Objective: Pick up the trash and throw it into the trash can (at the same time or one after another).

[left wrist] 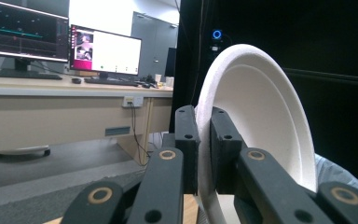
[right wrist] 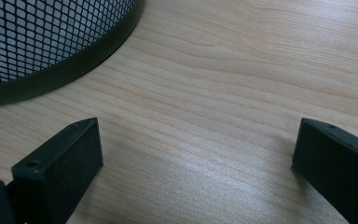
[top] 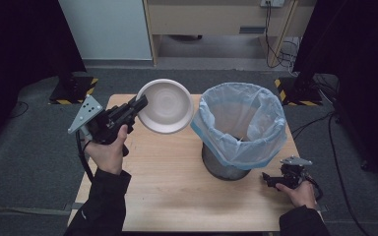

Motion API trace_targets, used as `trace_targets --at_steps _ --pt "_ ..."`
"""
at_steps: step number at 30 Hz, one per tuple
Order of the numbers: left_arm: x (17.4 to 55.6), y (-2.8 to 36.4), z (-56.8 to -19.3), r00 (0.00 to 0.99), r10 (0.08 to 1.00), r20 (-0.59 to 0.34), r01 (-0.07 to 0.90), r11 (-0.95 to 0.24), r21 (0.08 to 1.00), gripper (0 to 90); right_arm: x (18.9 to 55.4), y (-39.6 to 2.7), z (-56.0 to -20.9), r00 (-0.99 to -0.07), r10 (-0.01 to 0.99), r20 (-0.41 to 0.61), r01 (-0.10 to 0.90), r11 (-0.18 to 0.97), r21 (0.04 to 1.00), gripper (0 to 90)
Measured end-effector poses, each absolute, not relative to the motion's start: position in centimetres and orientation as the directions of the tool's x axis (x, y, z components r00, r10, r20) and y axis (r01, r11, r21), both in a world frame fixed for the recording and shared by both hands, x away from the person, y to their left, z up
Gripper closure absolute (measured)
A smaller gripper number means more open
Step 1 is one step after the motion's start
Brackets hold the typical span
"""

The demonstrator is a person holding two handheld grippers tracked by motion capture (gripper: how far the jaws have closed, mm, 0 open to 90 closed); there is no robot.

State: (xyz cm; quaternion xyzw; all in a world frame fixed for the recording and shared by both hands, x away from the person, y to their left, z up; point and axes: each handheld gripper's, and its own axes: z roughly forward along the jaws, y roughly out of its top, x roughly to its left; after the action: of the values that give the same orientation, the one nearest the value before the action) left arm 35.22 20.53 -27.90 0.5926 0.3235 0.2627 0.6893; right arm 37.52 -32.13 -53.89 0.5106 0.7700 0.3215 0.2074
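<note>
A white foam plate (top: 166, 106) is held up on edge above the table's back left, its rim clamped by my left gripper (top: 139, 105). In the left gripper view the plate (left wrist: 265, 121) stands upright between the two black jaws, with my left gripper (left wrist: 204, 140) shut on its rim. To its right stands a mesh bin (top: 231, 167) lined with a pale blue bag (top: 241, 125), its mouth open. My right gripper (top: 268, 179) rests low at the table's front right, beside the bin's base (right wrist: 70, 70). My right gripper (right wrist: 196, 154) is open with bare wood between its jaws.
The wooden table (top: 177, 187) sits on grey carpet. Behind it are a desk with monitors (left wrist: 105, 51), cables and dark stands at both sides. The table's front and middle show bare wood.
</note>
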Motion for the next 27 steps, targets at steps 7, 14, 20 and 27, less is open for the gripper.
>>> trace_targets --at_steps 7,14,20,27 --pt "36.0 18.5 -27.3 0.673 0.728 -0.131 0.016 0.163 0.987 83.3 37.5 -32.1 -53.9 -0.393 0.92 0.009 0.653 0.272 0.707 1.8" --pt "36.7 16.3 -26.8 0.693 0.71 -0.123 0.011 0.16 0.987 83.3 37.5 -32.1 -53.9 -0.392 0.92 0.009 0.653 0.272 0.707 1.8" --pt "37.1 15.0 -26.4 0.704 0.701 -0.112 0.008 0.15 0.989 83.3 37.5 -32.1 -53.9 -0.393 0.92 0.009 0.653 0.272 0.707 1.8" --pt "37.9 13.2 -26.0 0.71 0.696 -0.107 0.006 0.146 0.989 83.3 37.5 -32.1 -53.9 -0.392 0.92 0.009 0.653 0.272 0.707 1.8"
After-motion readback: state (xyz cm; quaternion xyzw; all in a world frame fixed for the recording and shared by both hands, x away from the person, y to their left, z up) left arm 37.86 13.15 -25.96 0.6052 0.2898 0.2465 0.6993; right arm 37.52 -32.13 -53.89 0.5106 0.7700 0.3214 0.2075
